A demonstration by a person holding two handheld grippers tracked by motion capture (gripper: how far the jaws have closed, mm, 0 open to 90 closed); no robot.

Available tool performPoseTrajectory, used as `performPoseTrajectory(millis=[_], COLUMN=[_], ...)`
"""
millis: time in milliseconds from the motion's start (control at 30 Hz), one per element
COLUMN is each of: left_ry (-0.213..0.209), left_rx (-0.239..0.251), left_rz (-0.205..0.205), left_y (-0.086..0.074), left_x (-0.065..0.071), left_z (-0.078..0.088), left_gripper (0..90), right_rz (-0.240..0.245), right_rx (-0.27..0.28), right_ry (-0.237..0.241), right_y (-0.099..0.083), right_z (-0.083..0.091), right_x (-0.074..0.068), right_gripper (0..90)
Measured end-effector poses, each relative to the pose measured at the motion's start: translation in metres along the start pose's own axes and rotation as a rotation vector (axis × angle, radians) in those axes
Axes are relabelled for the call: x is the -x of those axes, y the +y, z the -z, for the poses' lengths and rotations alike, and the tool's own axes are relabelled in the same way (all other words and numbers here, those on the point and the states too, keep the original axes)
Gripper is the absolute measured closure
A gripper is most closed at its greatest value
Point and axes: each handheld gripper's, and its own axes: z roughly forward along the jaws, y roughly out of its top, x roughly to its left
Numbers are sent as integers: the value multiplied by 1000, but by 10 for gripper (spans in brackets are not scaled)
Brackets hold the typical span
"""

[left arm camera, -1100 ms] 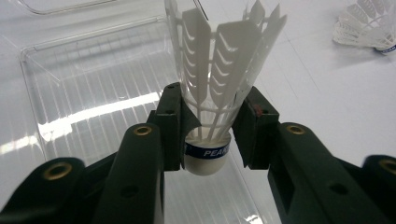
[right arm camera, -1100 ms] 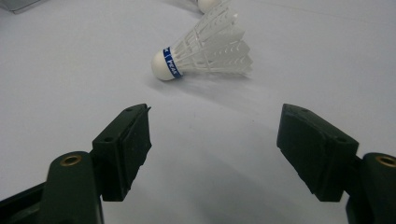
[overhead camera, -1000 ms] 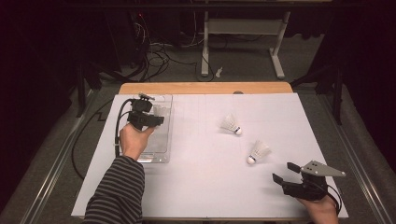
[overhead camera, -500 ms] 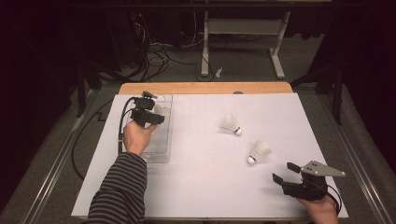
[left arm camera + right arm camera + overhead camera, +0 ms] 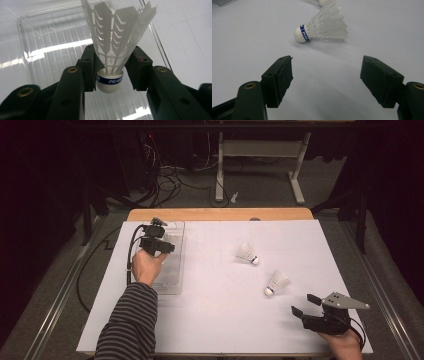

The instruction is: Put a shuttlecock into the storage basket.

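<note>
My left gripper (image 5: 155, 242) (image 5: 112, 67) is shut on a white shuttlecock (image 5: 113, 45) with a blue band. It pinches the low part of the skirt just above the cork, and the feathers point away from the camera. It hangs over a clear plastic tray (image 5: 170, 280) (image 5: 50, 50) at the table's left. Two more shuttlecocks lie on the white sheet: one (image 5: 247, 253) at the middle, one (image 5: 276, 282) (image 5: 322, 27) nearer the right. My right gripper (image 5: 304, 304) (image 5: 327, 75) stands open at the front right, a short way from the nearer one, with nothing between its jaws.
A white sheet (image 5: 215, 310) covers the table, with a wooden edge (image 5: 220, 214) showing at the back. The left gripper's black cable (image 5: 131, 255) loops beside the tray. Cables and a stand's legs (image 5: 295, 185) lie on the floor beyond the table.
My left gripper has moved a little farther along the tray with the shuttlecock in it. The right gripper and the two loose shuttlecocks have not moved.
</note>
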Motion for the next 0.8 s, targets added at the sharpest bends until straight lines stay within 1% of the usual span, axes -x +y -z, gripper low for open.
performPoseTrajectory(millis=[200, 433, 600, 667, 700, 733, 800], left_ry=[1, 0, -3, 0, 16, 25, 26], left_rx=[-12, -38, -40, -47, -41, -40, -52], left_rz=[-3, -6, -3, -3, -5, -5, -6], left_y=[1, 1, 1, 1, 1, 1, 1], left_x=[1, 1, 0, 0, 0, 0, 0], left_z=[-4, -9, -10, -12, -12, -12, -13], left_gripper=[616, 616, 604, 573, 546, 495, 433], right_rz=[0, -1, 0, 0, -1, -1, 0], right_rx=[1, -1, -2, -1, -2, -1, -1], right_ry=[0, 0, 1, 1, 1, 1, 2], right_y=[0, 0, 0, 0, 0, 0, 0], right_z=[0, 0, 0, 0, 0, 0, 0], right_x=[0, 0, 0, 0, 0, 0, 0], right_gripper=[264, 264, 264, 264, 264, 264, 264])
